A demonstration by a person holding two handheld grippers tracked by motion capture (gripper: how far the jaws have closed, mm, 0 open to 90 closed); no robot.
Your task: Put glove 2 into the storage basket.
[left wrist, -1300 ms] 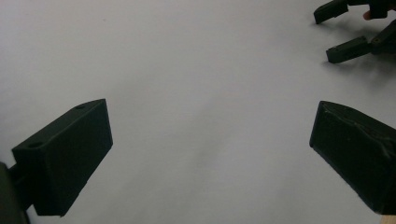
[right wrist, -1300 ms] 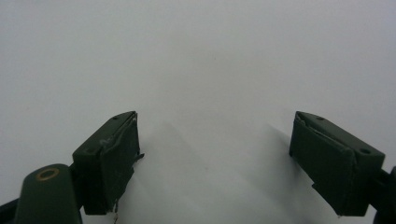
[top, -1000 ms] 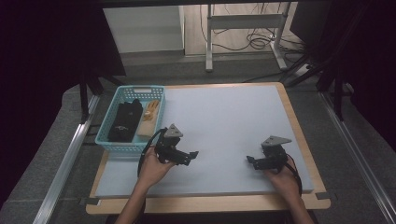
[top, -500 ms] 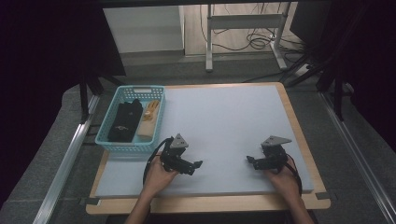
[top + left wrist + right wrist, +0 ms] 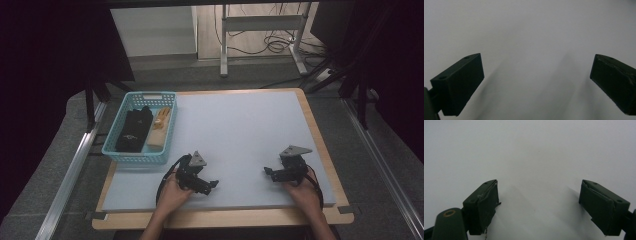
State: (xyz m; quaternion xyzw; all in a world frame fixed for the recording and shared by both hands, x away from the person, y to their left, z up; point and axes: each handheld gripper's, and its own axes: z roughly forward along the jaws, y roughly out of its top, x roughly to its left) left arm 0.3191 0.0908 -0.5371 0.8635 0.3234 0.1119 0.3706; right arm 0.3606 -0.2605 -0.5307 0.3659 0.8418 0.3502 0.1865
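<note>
On the near edge of the bench (image 5: pixel 240 125), you hold both grippers low and close to your body, apart from each other, with nothing between them but pale grey mat. Your left gripper (image 5: pixel 212 185) points toward the middle of the mat, and its own camera shows its jaws spread wide over bare surface, pinching nothing. Your right gripper (image 5: pixel 267 172) points leftward toward the other one, and its jaws are likewise spread and empty, with only their soft shadows on the mat. This reads as a resting or ready pose: both tools parked clear of the goods, hands settled at the front rim. At the far left of the bench, well apart from both grippers, sits a turquoise basket (image 5: pixel 112 149) with latticed walls. Inside it, two things lie side by side lengthwise: a black glove (image 5: pixel 132 131) on the left, soft and crumpled with a small pale mark on it, and a tan glove (image 5: pixel 159 130) on the right, narrower and lighter, touching the dark one. They are too small here to tell fabric or fingers with certainty. Your left gripper is nearer to the basket, so it looks the likelier to reach there.
</note>
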